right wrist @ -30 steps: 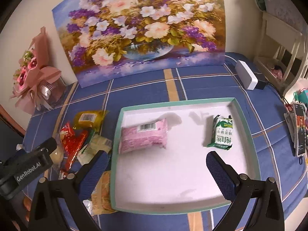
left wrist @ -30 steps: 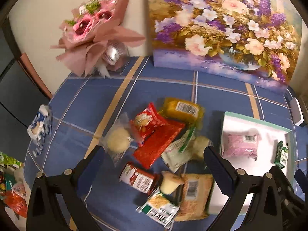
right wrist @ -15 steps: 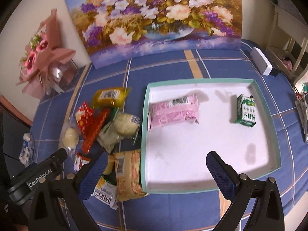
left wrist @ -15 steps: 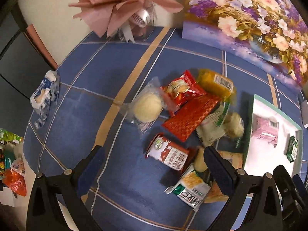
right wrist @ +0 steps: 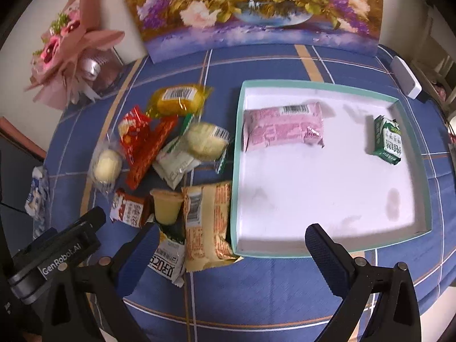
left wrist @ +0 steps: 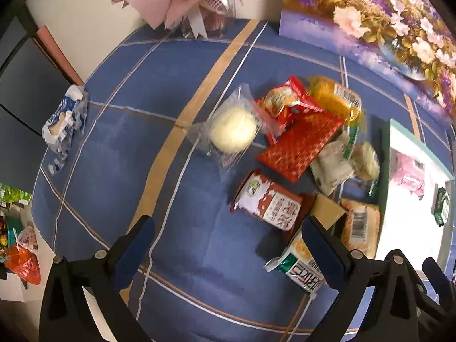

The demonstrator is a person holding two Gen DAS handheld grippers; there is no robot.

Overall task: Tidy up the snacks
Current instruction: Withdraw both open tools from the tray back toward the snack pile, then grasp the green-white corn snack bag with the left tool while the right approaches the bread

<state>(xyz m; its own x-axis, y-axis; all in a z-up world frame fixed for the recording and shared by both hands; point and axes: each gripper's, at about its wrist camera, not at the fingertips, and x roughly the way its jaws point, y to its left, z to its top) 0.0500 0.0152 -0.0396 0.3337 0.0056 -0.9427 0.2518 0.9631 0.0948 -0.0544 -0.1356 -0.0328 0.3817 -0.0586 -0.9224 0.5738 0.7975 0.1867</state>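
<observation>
Snacks lie heaped ahead of the left gripper [left wrist: 228, 242], wide open and empty; nearest its right finger sits the red-and-white packet [left wrist: 268, 202]. Right gripper [right wrist: 228, 242], also spread and empty, hovers before the teal-rimmed tray [right wrist: 236, 154], which holds a pink packet [right wrist: 282, 128] and a green packet [right wrist: 389, 139]. Judged step: picking the next snack, which calls for lowering the left gripper over that packet and closing.

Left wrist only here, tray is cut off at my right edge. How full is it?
Observer: Two items only: a pink packet at the far left and a green packet by the right wall. The rest of the tray floor is bare.
Operator: Right gripper busy?
Observer: No. The right gripper is open and empty, hovering over the tray's near left corner.
Operator: Tan thing low in the pile, what is it?
Observer: A yellow pudding cup with a tan lid, sitting between the red-and-white packet and the tan packet.
</observation>
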